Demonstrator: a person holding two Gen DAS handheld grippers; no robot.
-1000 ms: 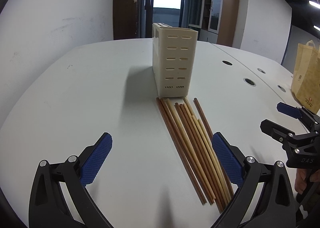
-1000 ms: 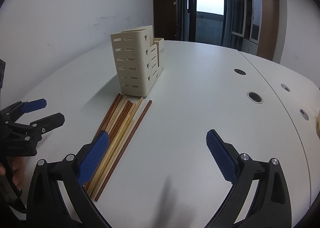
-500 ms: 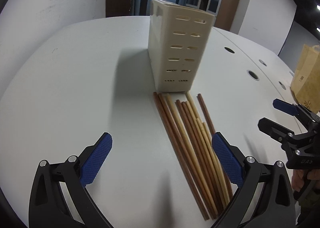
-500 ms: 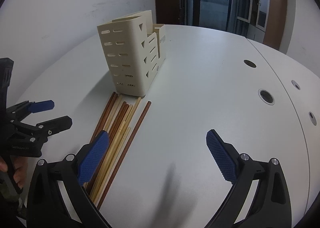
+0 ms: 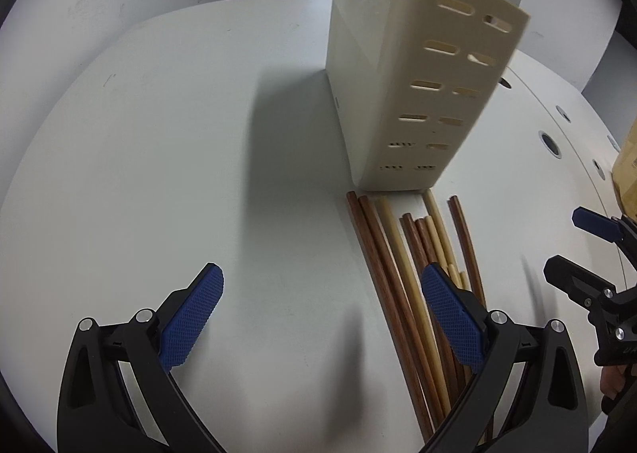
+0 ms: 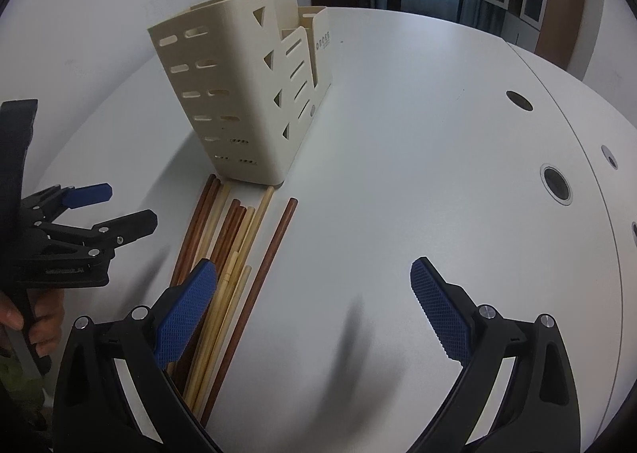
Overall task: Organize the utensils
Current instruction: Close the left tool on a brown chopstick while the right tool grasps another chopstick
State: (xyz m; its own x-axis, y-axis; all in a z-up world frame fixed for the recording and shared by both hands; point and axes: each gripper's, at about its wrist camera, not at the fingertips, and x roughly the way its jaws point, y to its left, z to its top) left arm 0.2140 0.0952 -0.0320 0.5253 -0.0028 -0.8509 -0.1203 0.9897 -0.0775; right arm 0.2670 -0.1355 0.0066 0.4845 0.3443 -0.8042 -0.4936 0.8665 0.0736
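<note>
Chopsticks (image 5: pixel 402 282) lie in a loose bundle on the white surface (image 5: pixel 167 158), their far tips just short of the near end wall of the cream utensil holder (image 5: pixel 414 94), which stands upright beyond them. None is in the holder that you can see, so the sorting looks not yet begun.

On the left, your left tool (image 5: pixel 322 313) hangs above the surface with its blue pads spread wide and nothing between them. Its right pad sits over the bundle while its left pad is over bare surface, so you are offset to the left of the sticks; a grasp would probably need a shift right.

Further right, your right tool (image 6: pixel 314 305) is likewise spread and empty, its left pad over the near part of the bundle and its right pad well out over bare surface. One dark stick (image 6: pixel 258 289) lies slightly apart on the right edge of the bundle, probably the easiest to pinch alone.

The left wrist view shows only the holder's slotted end wall and plain left side, plus a brown paper bag (image 5: pixel 627 170) at the far right edge. The right wrist view shows what that one hides: the holder's stepped compartments and triangular cut-outs along its right side, and round holes (image 6: pixel 555 184) in the surface.
</note>
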